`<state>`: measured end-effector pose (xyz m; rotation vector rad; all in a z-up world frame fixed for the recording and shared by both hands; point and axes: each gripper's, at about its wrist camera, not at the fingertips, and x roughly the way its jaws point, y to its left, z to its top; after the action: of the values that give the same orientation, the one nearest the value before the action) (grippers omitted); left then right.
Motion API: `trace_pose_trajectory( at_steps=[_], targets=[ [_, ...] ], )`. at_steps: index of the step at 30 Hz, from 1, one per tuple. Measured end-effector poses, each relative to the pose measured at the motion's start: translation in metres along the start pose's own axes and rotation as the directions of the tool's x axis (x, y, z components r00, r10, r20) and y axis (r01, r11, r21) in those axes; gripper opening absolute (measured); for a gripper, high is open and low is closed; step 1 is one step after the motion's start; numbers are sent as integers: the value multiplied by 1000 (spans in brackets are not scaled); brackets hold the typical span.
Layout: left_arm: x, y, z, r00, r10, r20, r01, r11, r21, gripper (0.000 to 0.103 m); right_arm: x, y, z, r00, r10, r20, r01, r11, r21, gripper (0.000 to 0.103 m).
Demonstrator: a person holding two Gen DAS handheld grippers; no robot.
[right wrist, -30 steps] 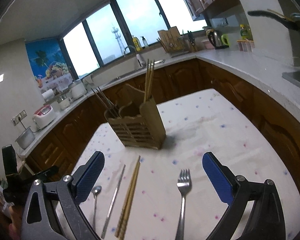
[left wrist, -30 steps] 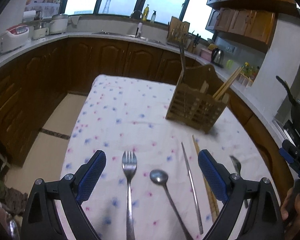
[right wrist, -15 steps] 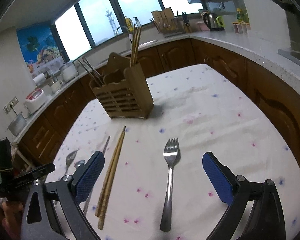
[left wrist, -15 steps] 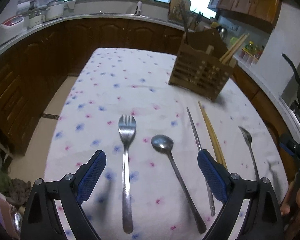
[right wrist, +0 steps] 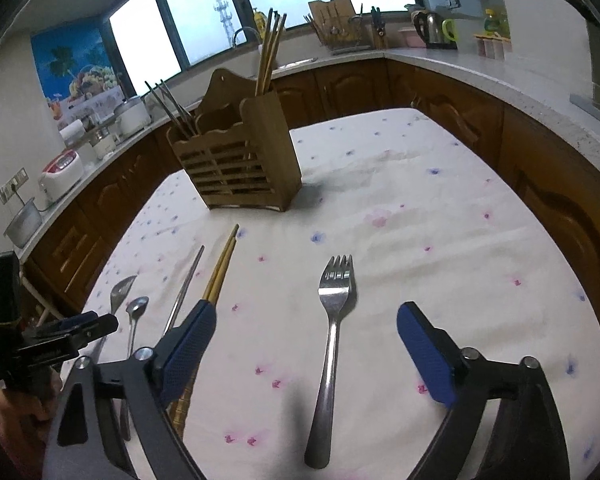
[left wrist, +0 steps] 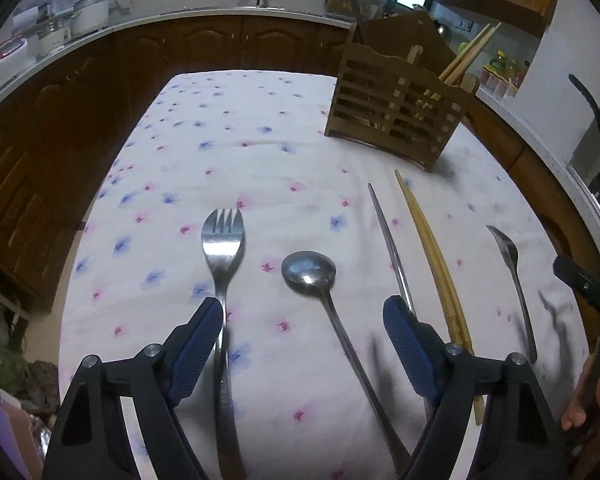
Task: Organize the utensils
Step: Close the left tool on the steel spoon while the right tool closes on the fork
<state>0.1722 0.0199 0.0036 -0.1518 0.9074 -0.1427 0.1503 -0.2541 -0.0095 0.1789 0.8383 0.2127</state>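
Two claws hang low over a bench (left wrist: 188,128) covered in a white cloth with pink and blue flowers. At its far side stands a slatted wooden caddy (right wrist: 240,164), upright, with wooden chopsticks (right wrist: 270,52) and dark metal ones rising from its compartments.

On the cloth the loose utensils lie in a row, side by side and apart, every long axis running from the near edge toward the caddy. In the left wrist view, from left to right: a fork (left wrist: 223,280) with tines pointing away, a long-handled spoon (left wrist: 309,272) with its bowl at the far end, a metal chopstick (left wrist: 388,240), a pair of wooden chopsticks (left wrist: 432,256) with tips toward the caddy, and a second fork (right wrist: 334,312), seen edge-on at the right.

The left claw (left wrist: 303,346) is spread, its jaws having just been closing; the spoon's handle lies between its blue pads, untouched, and the first fork's handle lies just by the left pad. The right claw (right wrist: 306,350) is spread too, jaws likewise closing, straddling the second fork's handle without contact.
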Motion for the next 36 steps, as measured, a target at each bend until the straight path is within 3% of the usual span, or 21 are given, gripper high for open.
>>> trace_pose_trajectory(
  at_steps=[9, 16, 19, 20, 21, 22, 29, 30, 31, 36],
  targets=[
    [24, -3, 4, 998, -3, -58, 3, 1000, 4, 62, 30, -1, 0, 997, -35, -70, 33, 999, -38, 74],
    [34, -8, 10, 998, 22, -52, -21, 999, 25, 59, 52, -9, 4, 992, -65, -105, 61, 997, -44, 58],
    [38, -15, 11, 997, 58, -51, -55, 997, 56, 52, 60, -9, 6, 990, -71, -123, 64, 996, -58, 45],
    [39, -16, 12, 996, 68, -48, -65, 996, 65, 47, 64, -9, 5, 988, -76, -131, 69, 996, -61, 39],
    [39, -18, 12, 997, 70, -46, -67, 995, 70, 38, 64, -9, 6, 989, -84, -125, 76, 995, -65, 25],
    [40, -18, 12, 997, 67, -44, -63, 995, 72, 32, 64, -9, 6, 989, -79, -128, 71, 995, -66, 23],
    [31, -9, 12, 1000, -16, -24, 17, 999, 44, 29, 54, -7, 6, 993, -48, -107, 42, 998, -55, 23],
    [27, -9, 12, 1000, -27, -15, 28, 999, 44, 14, 50, -5, 7, 994, -41, -101, 36, 998, -56, 23],
    [23, -9, 11, 999, -38, -12, 38, 998, 45, 6, 46, -4, 7, 995, -34, -94, 29, 998, -57, 23],
    [3, -8, 10, 998, -61, 26, 59, 996, 61, 2, 29, 5, 15, 999, -9, -51, 6, 999, -54, 22]
  ],
)
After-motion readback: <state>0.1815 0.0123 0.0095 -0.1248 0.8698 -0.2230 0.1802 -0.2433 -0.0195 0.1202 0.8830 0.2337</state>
